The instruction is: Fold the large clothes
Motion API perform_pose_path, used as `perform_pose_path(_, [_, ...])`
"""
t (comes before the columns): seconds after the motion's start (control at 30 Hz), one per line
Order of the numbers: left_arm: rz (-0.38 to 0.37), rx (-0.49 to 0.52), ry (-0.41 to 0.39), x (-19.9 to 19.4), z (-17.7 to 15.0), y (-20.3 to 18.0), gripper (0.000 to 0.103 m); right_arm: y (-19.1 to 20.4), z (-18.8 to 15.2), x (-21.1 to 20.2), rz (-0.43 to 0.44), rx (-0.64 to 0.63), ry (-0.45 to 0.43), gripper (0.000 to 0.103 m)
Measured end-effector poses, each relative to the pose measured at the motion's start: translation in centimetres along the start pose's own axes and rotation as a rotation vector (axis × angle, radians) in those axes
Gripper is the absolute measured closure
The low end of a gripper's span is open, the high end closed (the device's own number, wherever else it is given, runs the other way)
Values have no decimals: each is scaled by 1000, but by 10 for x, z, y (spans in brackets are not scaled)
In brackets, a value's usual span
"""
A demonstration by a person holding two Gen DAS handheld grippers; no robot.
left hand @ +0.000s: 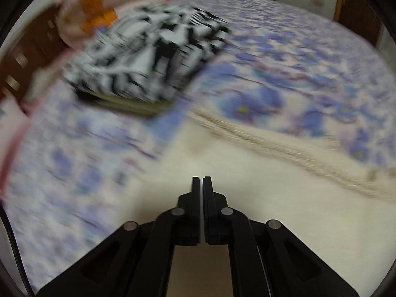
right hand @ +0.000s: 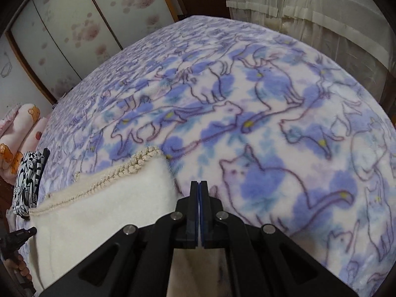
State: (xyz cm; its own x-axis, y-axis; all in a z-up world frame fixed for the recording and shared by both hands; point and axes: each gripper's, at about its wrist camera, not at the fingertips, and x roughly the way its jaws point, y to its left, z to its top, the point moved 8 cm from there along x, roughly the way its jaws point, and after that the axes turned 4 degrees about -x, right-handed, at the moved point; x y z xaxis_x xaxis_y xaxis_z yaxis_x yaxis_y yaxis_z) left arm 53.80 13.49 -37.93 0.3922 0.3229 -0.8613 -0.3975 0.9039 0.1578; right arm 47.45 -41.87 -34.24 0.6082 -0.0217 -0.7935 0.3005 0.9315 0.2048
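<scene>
**Tool state: both tools pressed together over the cream garment**

The left tool (left hand: 201, 178) has its two black fingers pressed together, only a hairline slit between the pads, with nothing visibly pinched. It points across the cream fleece garment with a braided trim edge (left hand: 247, 198), which fills the lower part of the left wrist view; this view is motion-blurred.

The right tool (right hand: 199, 183) also has its fingers pressed together, blue pads meeting, nothing visibly gripped at the tips. It sits at the right edge of the cream garment (right hand: 104, 205), whose trimmed corner lies just ahead and to its left.

The garment lies flat on the bed, on a fleece blanket printed with blue and purple cats (right hand: 259, 104).

A folded black-and-white patterned cloth (left hand: 148, 61) rests on the blanket beyond the garment. Next to it lie pink pillows with orange bear prints (right hand: 22, 133).
</scene>
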Motion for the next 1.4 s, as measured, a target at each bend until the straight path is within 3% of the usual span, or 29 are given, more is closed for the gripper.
perform_pose_path(0.07, [49,-3,24,13,-1,20,101,3,3,-9,-7,-16,-13,103])
perform_pose_path(0.13, [18,-60,61,18,-4,39,99,10,6,-20,-1,-31,-19,103])
perform_pose_path(0.37, [-71,-228,58,-19,-21,100,98,68,16,-49,58,-131,2,103])
perform_pose_path(0.6, [-164,-368,77,-52,-96,146,87,160,-2,-70,193,-201,100,103])
perform_pose_path(0.7, [-220,-421,120,-59,-130,159,87,190,-18,-68,159,-228,167,103])
perform_pose_path(0.8, [-251,-463,123,-70,-154,174,84,222,-38,-62,197,-214,239,103])
perform_pose_path(1.03, [-400,-499,193,-86,-187,183,82,267,-95,-34,223,-159,445,103])
perform_pose_path(1.23, [-530,-473,266,-81,-200,173,82,268,-146,0,155,-85,630,103])
perform_pose_path(1.4, [-656,-450,292,-76,-199,161,76,266,-157,14,125,-76,664,103])
